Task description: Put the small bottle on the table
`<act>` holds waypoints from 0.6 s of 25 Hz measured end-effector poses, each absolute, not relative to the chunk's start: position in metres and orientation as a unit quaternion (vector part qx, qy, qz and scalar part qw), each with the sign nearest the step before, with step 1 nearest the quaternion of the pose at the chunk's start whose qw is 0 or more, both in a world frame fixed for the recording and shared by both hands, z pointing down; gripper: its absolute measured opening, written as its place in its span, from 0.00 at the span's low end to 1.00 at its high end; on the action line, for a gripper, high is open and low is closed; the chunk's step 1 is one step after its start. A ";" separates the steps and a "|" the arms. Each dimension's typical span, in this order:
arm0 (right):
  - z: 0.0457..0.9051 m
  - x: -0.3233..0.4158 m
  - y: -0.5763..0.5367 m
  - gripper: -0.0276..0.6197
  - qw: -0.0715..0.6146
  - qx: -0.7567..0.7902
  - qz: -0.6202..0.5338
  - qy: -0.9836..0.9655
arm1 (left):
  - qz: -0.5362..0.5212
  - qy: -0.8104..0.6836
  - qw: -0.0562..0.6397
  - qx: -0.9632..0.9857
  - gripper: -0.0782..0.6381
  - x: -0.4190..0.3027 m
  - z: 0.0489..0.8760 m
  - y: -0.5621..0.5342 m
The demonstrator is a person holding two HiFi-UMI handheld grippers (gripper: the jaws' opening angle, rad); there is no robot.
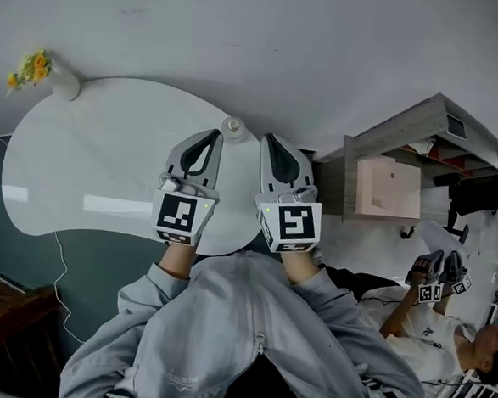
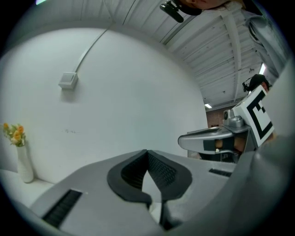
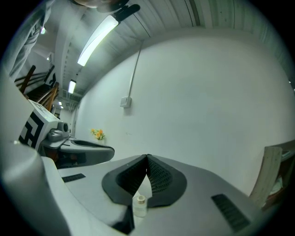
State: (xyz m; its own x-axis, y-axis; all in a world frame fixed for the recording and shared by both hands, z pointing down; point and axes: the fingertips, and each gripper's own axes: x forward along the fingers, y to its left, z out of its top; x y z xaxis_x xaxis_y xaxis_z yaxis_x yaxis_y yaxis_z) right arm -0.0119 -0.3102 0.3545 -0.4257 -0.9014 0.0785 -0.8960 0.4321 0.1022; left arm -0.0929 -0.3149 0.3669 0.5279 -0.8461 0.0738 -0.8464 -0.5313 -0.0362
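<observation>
The small clear bottle [image 1: 233,129] with a pale cap stands upright on the white table [image 1: 90,166], near its far edge. It sits between the tips of my two grippers, which lie side by side over the table's near part. My left gripper [image 1: 216,135] is shut with nothing in it; its ribbed pads meet in the left gripper view [image 2: 147,151]. My right gripper [image 1: 266,138] is also shut and empty, its tips touching [image 3: 147,156]. In the right gripper view the bottle [image 3: 139,205] shows through the gap below the closed tips, apart from the pads.
A white vase with yellow flowers [image 1: 63,83] stands at the table's far left corner. A wooden shelf unit [image 1: 391,174] is right of the table. Another person [image 1: 431,334] holding grippers sits at the lower right. A cable [image 1: 61,270] trails on the dark floor at the left.
</observation>
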 end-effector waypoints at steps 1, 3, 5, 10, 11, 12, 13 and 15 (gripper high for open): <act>0.347 -0.010 -0.307 0.08 0.059 0.534 -0.027 -0.843 | 0.038 -0.488 0.000 0.872 0.12 -0.093 0.359 -0.312; 0.333 -0.006 -0.300 0.08 0.054 0.537 -0.031 -0.841 | 0.030 -0.494 -0.004 0.869 0.12 -0.094 0.342 -0.305; 0.319 -0.004 -0.293 0.08 0.045 0.540 -0.032 -0.840 | 0.023 -0.498 -0.009 0.867 0.12 -0.095 0.326 -0.297; 0.291 -0.001 -0.275 0.08 0.030 0.543 -0.046 -0.838 | 0.020 -0.504 -0.027 0.863 0.12 -0.094 0.297 -0.278; 0.288 -0.001 -0.272 0.08 0.030 0.542 -0.048 -0.838 | 0.022 -0.506 -0.032 0.862 0.12 -0.094 0.293 -0.273; 0.285 0.000 -0.268 0.08 0.031 0.542 -0.050 -0.838 | 0.024 -0.507 -0.037 0.861 0.12 -0.093 0.290 -0.270; 0.282 0.000 -0.264 0.08 0.031 0.542 -0.053 -0.838 | 0.026 -0.507 -0.041 0.860 0.12 -0.093 0.288 -0.266; 0.278 -0.001 -0.257 0.08 0.030 0.543 -0.056 -0.838 | 0.026 -0.506 -0.046 0.861 0.12 -0.092 0.284 -0.259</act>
State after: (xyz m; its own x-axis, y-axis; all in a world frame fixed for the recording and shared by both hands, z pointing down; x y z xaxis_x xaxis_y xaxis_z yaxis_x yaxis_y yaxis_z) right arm -0.0011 -0.2571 0.2781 -0.4092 -0.9124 -0.0103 -0.9056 0.4047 0.1273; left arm -0.0921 -0.2585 0.2842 0.4857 -0.8741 -0.0018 -0.8693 -0.4828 -0.1059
